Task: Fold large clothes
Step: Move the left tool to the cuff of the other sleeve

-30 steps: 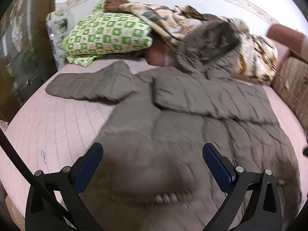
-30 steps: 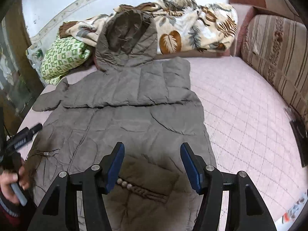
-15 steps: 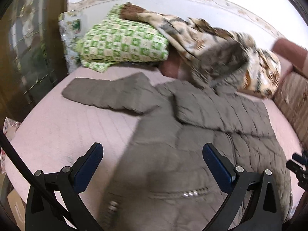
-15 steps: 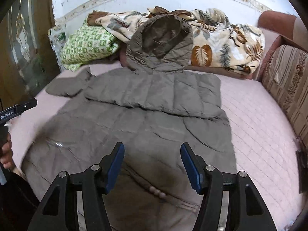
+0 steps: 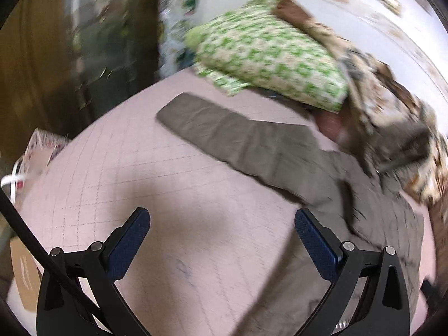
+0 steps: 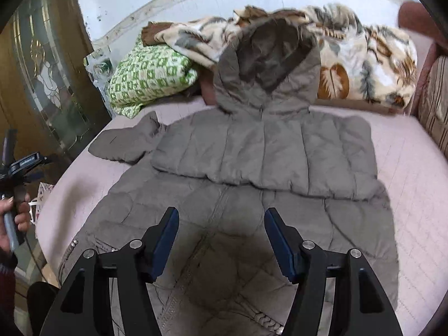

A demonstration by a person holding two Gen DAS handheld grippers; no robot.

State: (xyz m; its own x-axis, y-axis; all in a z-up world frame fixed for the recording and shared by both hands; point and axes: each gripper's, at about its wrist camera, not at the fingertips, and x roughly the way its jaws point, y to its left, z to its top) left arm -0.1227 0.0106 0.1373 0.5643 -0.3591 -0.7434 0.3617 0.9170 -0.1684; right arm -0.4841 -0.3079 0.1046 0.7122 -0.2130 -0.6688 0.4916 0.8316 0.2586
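Note:
A large grey-brown hooded puffer coat lies spread on the pink quilted bed. One sleeve is folded across the chest. The other sleeve stretches out flat to the left; it also shows in the right wrist view. The hood rests against the bedding at the back. My left gripper is open and empty above bare bed, left of the coat and short of the sleeve. My right gripper is open and empty above the coat's lower middle. The left gripper also shows at the far left of the right wrist view.
A green checked pillow and a leaf-print blanket lie at the head of the bed. A striped sofa arm stands at the right. A dark glass-panelled door stands at the left. A cardboard box sits beside the bed.
My left gripper has swung left, off the coat's body towards the outstretched sleeve and bare bed. My right gripper has moved forward slightly over the coat. Both stay open.

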